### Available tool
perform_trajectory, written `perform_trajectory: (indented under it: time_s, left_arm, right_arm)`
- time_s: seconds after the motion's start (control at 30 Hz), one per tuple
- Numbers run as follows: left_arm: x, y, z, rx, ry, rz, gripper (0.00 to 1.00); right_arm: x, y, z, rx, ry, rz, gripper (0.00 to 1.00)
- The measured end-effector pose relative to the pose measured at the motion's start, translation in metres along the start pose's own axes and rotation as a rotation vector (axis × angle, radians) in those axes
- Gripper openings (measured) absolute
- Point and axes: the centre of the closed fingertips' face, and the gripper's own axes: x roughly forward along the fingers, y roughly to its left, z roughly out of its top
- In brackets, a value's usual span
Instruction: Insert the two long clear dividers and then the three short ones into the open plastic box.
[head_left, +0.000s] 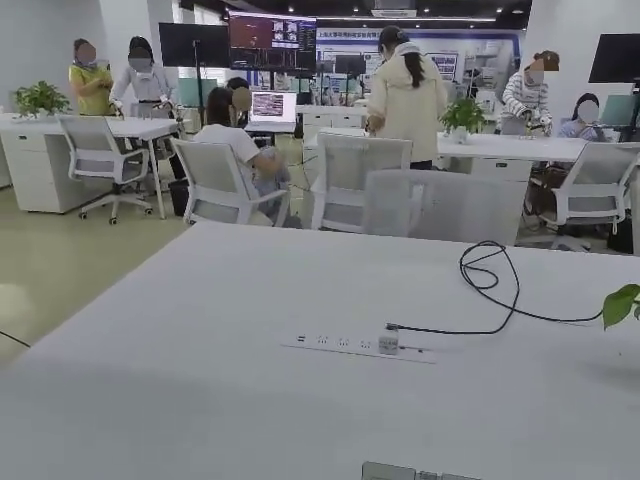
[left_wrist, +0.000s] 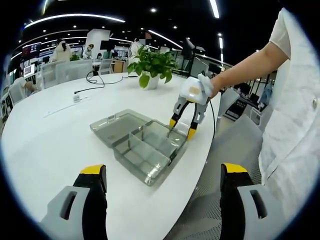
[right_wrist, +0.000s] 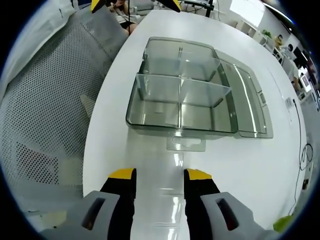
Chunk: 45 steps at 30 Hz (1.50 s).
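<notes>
On table (right_wrist: 280, 165), clear box (right_wrist: 135, 107), lid (right_wrist: 250, 105) flat open, dividers (right_wrist: 182, 90) inside; left hand-held gripper (left_wrist: 162, 169), right hand-held gripper (right_wrist: 160, 173) both agape, empty.

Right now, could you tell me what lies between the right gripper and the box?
The stretch is bare white table, seen in the right gripper view; the box has a clear tab jutting toward the right gripper.

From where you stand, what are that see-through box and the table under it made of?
The box looks like clear, glossy plastic: the table shows through its walls and its edges catch light. The table seems smooth white laminate, since reflections show near the box; its core is hidden.
</notes>
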Motion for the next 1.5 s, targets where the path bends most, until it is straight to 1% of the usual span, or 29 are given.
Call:
perform_trajectory:
  time_s: [0.03,0.1,0.33,0.47,0.53,0.63,0.7,0.83,0.93,1.1,1.2,1.27,1.3,1.33,1.4,1.47,1.5]
  left_arm:
    - [0.0,0.0,0.0,0.001,0.001,-0.001,0.97]
    - [0.0,-0.001,-0.001,0.003,0.003,-0.004,0.97]
    - [0.0,-0.001,-0.002,0.005,0.008,-0.006,0.97]
    - [-0.001,-0.002,-0.002,0.012,0.012,-0.008,0.97]
    - [-0.001,-0.002,-0.001,0.015,0.009,-0.008,0.96]
    - [-0.001,-0.002,0.0,0.017,0.007,-0.008,0.96]
    - [-0.002,-0.003,0.0,0.019,0.008,-0.011,0.96]
    - [-0.002,-0.004,0.003,0.026,0.004,-0.014,0.96]
    - [-0.001,-0.004,0.006,0.026,-0.004,-0.015,0.96]
    - [-0.002,-0.006,0.017,0.005,-0.029,-0.019,0.94]
    - [-0.002,-0.007,0.029,-0.03,-0.064,-0.023,0.91]
    - [-0.001,-0.009,0.037,-0.06,-0.089,-0.032,0.89]
    - [0.0,-0.01,0.042,-0.083,-0.105,-0.036,0.89]
    - [0.001,-0.011,0.047,-0.124,-0.123,-0.043,0.88]
    - [0.002,-0.012,0.057,-0.15,-0.148,-0.057,0.86]
    - [0.003,-0.013,0.063,-0.156,-0.152,-0.061,0.85]
    - [0.005,-0.015,0.068,-0.169,-0.155,-0.066,0.83]
  right_arm:
    - [0.0,-0.001,0.0,0.001,0.001,-0.002,0.38]
    - [0.0,-0.001,0.0,0.001,0.003,-0.002,0.33]
    - [0.0,-0.001,0.001,0.004,0.006,-0.001,0.33]
    - [0.0,-0.001,0.0,0.013,0.013,-0.009,0.33]
    - [-0.003,-0.002,0.0,0.018,0.014,-0.019,0.33]
    - [-0.008,-0.003,0.001,0.038,0.0,-0.038,0.33]
    - [-0.012,-0.004,0.0,0.052,0.006,-0.054,0.33]
    - [-0.02,-0.005,-0.002,0.072,-0.004,-0.076,0.33]
    - [-0.029,-0.007,-0.002,0.095,-0.014,-0.115,0.33]
    - [-0.046,-0.009,0.004,0.117,-0.046,-0.164,0.33]
    - [-0.06,-0.009,0.012,0.124,-0.073,-0.204,0.33]
    - [-0.07,-0.009,0.019,0.12,-0.09,-0.228,0.33]
    - [-0.074,-0.008,0.022,0.121,-0.099,-0.238,0.33]
    - [-0.079,-0.008,0.028,0.112,-0.112,-0.252,0.33]
    - [-0.088,-0.005,0.04,0.1,-0.13,-0.271,0.33]
    - [-0.096,-0.003,0.052,0.086,-0.153,-0.287,0.33]
    - [-0.1,-0.002,0.058,0.083,-0.162,-0.294,0.33]
